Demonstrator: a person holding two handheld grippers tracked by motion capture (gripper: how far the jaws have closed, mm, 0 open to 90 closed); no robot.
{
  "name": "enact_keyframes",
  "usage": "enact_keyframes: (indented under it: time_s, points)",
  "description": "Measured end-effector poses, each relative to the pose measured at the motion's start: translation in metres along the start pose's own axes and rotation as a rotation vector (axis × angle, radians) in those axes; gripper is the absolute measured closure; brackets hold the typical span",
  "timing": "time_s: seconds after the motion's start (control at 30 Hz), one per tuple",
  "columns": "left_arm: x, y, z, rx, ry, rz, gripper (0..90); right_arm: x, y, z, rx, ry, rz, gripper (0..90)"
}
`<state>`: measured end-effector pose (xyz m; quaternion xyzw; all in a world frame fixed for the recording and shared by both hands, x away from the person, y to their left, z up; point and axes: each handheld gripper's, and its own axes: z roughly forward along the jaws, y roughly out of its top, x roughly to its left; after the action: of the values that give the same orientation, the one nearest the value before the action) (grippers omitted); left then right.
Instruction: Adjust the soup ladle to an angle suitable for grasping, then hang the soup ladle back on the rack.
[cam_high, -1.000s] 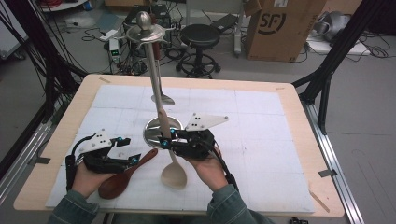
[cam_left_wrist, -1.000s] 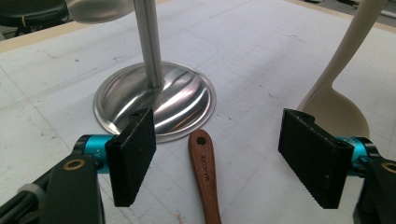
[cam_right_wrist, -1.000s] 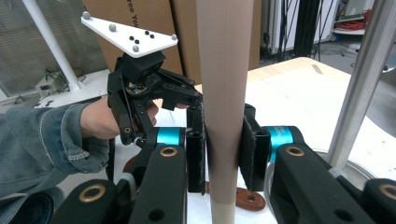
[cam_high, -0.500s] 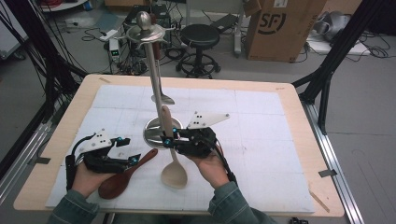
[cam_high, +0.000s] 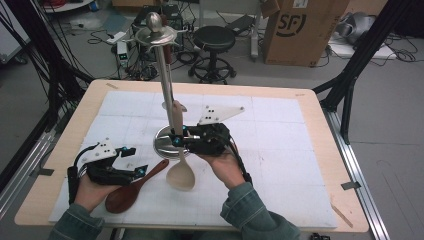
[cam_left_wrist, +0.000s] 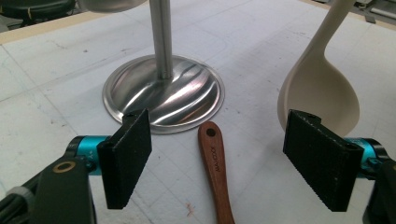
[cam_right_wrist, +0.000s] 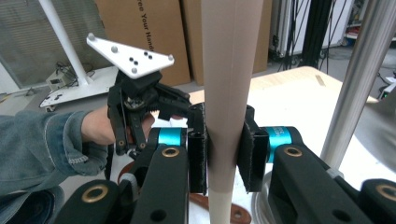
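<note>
Pale spoon (cam_high: 180, 170): lower centre of the high view, bowl low, handle rising toward the stand's pole.
Long axis: near upright, running beside the pole (cam_high: 167, 95).
Right gripper (cam_high: 176, 141): pads pinch the handle (cam_right_wrist: 225, 116) from both sides.
Hooks: the top disc (cam_high: 155, 36) sits far above the grip; its hooks are too small to make out.
Left gripper (cam_high: 142, 171): jaws spread and just opening further, with the brown spoon's handle (cam_left_wrist: 215, 172) lying loose on the mat between them.
Hidden: the pale spoon's handle tip is cut off in the right gripper view.
</note>
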<state>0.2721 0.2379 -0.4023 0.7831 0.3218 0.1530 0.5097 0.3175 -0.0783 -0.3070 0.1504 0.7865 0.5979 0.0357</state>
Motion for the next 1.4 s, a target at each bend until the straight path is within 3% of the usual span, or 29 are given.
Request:
enact_keyframes:
  time_s: [0.6,1.4]
  points:
    - [0.006,-0.002,-0.005,-0.003,0.033,-0.015,21.0,-0.02,0.035,0.0,-0.022,0.002,-0.03,76.0]
    - [0.006,-0.003,-0.006,-0.007,0.036,-0.017,20.3,-0.019,0.075,0.017,-0.045,0.037,-0.084,76.1]
